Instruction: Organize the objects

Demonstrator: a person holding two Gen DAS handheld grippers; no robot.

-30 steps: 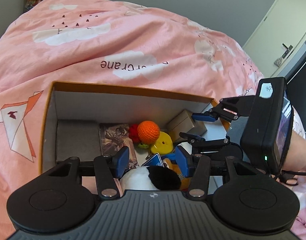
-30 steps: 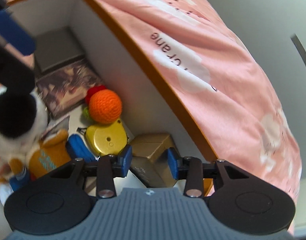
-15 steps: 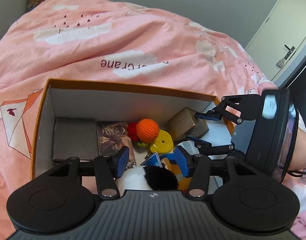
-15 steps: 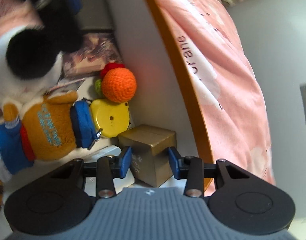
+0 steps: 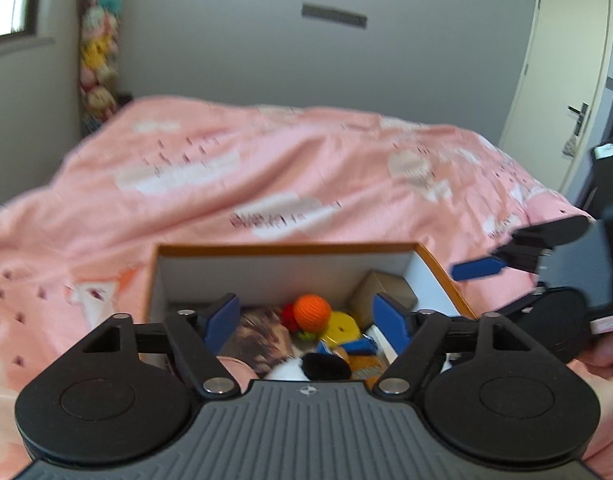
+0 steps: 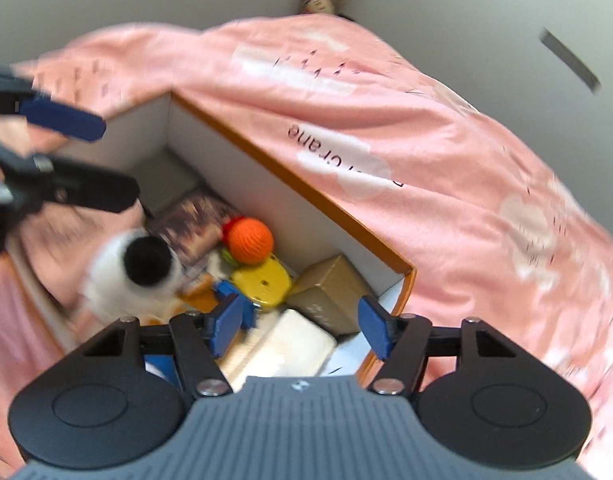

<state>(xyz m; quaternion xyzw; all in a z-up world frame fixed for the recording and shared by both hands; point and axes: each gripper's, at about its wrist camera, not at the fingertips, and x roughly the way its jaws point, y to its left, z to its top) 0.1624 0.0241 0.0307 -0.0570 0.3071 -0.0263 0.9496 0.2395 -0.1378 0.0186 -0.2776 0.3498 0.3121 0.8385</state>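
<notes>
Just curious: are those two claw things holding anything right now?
No. The left gripper and right gripper have just opened, fingers empty above the box.

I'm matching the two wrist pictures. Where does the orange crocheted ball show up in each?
Left wrist: orange crocheted ball low centre, by the box's far wall.
Right wrist: ball left of centre, beside the long wall.
Shared landmark: yellow disc touching the ball's near side.

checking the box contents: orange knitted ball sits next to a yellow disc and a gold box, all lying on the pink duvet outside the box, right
Not quite. The orange knitted ball, yellow disc and gold box do sit together, but inside the orange-rimmed box, not out on the pink duvet. The right wrist view shows it.
</notes>
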